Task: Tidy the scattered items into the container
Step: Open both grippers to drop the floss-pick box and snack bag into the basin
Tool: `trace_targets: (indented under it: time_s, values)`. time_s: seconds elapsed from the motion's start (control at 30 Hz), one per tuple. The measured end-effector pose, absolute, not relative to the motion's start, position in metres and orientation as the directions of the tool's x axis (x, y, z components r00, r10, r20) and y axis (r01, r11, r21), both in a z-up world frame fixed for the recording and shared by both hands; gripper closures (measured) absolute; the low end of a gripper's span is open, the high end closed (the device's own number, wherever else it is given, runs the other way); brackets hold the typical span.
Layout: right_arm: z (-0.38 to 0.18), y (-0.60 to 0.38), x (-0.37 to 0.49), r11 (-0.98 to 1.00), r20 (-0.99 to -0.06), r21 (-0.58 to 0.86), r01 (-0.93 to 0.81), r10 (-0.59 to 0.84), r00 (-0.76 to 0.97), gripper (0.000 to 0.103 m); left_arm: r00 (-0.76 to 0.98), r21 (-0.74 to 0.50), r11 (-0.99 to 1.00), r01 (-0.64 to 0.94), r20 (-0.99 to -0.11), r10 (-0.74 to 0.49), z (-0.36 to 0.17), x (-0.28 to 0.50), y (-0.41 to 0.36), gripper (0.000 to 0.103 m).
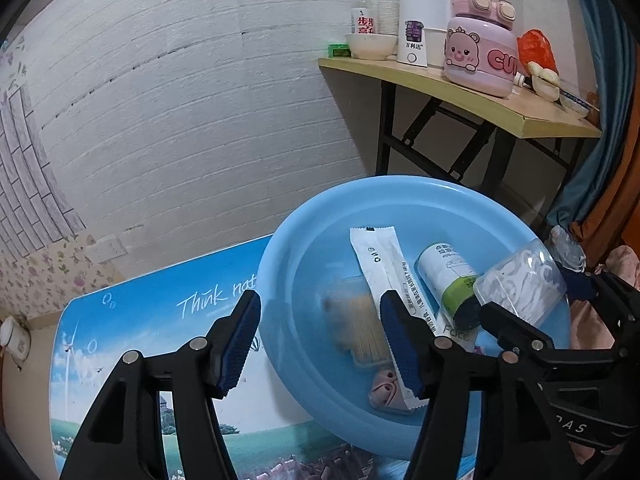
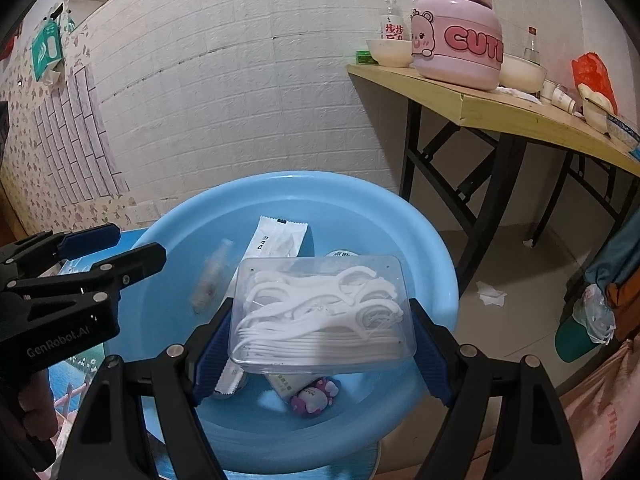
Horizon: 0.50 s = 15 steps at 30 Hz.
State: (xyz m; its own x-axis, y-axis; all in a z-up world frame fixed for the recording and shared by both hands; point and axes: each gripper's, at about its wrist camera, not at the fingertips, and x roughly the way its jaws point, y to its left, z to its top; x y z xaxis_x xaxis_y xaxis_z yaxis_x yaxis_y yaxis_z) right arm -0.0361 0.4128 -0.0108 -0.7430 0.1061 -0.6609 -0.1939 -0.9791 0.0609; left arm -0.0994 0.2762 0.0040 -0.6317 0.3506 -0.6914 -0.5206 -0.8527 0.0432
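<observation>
A light blue basin sits on a printed table. Inside lie a white sachet, a white and green roll, a blurred box of cotton swabs and a small pink toy. My right gripper is shut on a clear box of white floss picks and holds it above the basin; the box also shows in the left wrist view. My left gripper is open and empty over the basin's near left rim; it shows in the right wrist view.
The printed table top extends left of the basin. A wooden folding table at the back right carries a pink pot, bowls and bottles. A white brick wall stands behind. Paper scraps lie on the floor.
</observation>
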Motion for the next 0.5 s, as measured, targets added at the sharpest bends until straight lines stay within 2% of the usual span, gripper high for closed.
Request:
trace_targets:
  time_s: [0.37, 0.43, 0.5]
  values:
    - [-0.009, 0.404, -0.038, -0.984, -0.658, 0.054, -0.171, 0.093, -0.747, 0.02, -0.639, 0.034, -0.857, -0.514, -0.682, 0.356, 0.009, -0.097, 0.267, 0.039]
    - [-0.01, 0.397, -0.039, -0.986, -0.658, 0.017, -0.163, 0.112, -0.745, 0.018, -0.642, 0.031, -0.86, -0.51, -0.679, 0.356, 0.01, -0.098, 0.265, 0.037]
    - [-0.01, 0.394, -0.039, -0.986, -0.653, -0.002, -0.169, 0.129, -0.747, 0.008, -0.642, 0.028, -0.861, -0.508, -0.679, 0.356, 0.011, -0.097, 0.261, 0.036]
